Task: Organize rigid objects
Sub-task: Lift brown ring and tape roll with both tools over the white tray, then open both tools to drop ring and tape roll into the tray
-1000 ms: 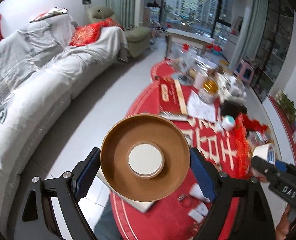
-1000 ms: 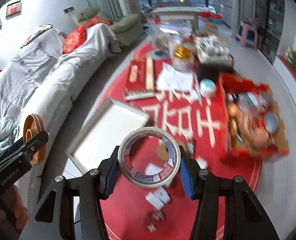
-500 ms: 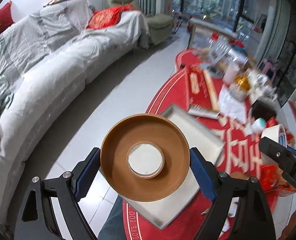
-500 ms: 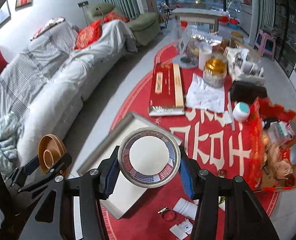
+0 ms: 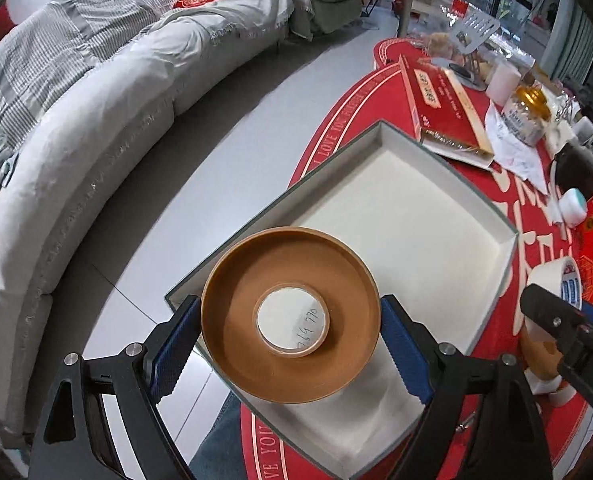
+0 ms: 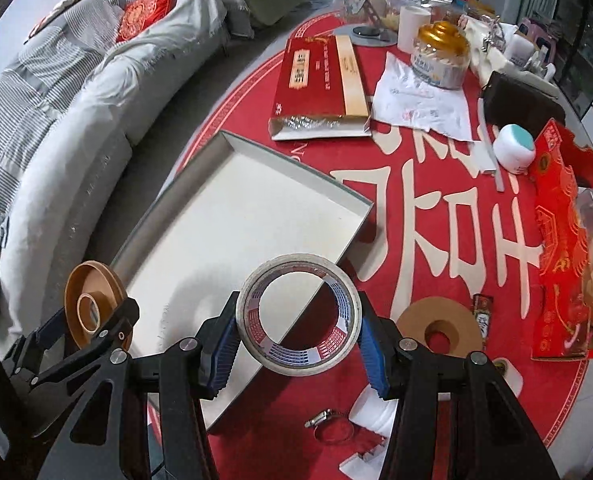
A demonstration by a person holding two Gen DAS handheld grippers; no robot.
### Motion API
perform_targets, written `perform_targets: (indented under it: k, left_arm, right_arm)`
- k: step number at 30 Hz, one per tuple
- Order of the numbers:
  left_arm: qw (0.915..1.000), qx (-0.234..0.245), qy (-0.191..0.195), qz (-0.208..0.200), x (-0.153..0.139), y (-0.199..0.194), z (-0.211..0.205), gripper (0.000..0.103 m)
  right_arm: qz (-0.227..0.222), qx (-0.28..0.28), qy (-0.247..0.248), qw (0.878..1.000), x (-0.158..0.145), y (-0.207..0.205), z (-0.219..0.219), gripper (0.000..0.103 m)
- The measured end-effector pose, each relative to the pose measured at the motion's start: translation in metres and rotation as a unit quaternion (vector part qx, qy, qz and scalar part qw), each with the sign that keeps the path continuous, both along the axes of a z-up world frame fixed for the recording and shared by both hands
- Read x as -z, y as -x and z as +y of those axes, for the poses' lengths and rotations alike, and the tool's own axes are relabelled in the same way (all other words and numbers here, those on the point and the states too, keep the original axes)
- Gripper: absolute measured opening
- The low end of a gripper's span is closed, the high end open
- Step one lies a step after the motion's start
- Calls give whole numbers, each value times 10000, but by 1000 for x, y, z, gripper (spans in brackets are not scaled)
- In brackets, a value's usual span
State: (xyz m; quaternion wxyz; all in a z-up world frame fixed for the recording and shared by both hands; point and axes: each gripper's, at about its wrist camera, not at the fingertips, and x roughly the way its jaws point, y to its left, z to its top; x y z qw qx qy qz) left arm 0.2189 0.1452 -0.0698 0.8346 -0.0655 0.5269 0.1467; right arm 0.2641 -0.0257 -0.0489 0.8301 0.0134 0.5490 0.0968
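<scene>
My left gripper [image 5: 290, 340] is shut on a brown tape roll [image 5: 236, 320] and holds it above the near corner of a shallow white tray [image 5: 416, 220] on the red round table. My right gripper [image 6: 298, 338] is shut on a clear tape roll with a red-and-blue core [image 6: 256, 312], above the tray's [image 6: 236, 208] right near edge. The left gripper with its brown roll [image 6: 92, 308] shows at the left of the right wrist view. The right gripper's clear roll [image 5: 552, 280] shows at the right of the left wrist view.
A flat brown tape roll [image 6: 440, 332] lies on the red table right of the tray. A red box [image 6: 320, 76], papers, a gold-lidded jar [image 6: 440, 56], a white-teal pot [image 6: 514, 148] and a red carton [image 6: 564, 240] crowd the far side. A grey sofa [image 5: 76, 120] stands left.
Both grippers moved forward and lower toward the white tray with their tape rolls still held. The tray now sits directly under both rolls.
</scene>
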Motion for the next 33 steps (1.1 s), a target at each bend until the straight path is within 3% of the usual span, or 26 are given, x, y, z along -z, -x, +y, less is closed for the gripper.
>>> perform_targets:
  k: [33]
  left_arm:
    - [9999,-18,-16,129,32,-15,15,89]
  right_arm:
    - [263,-233,258,9990,42,-29,40,54]
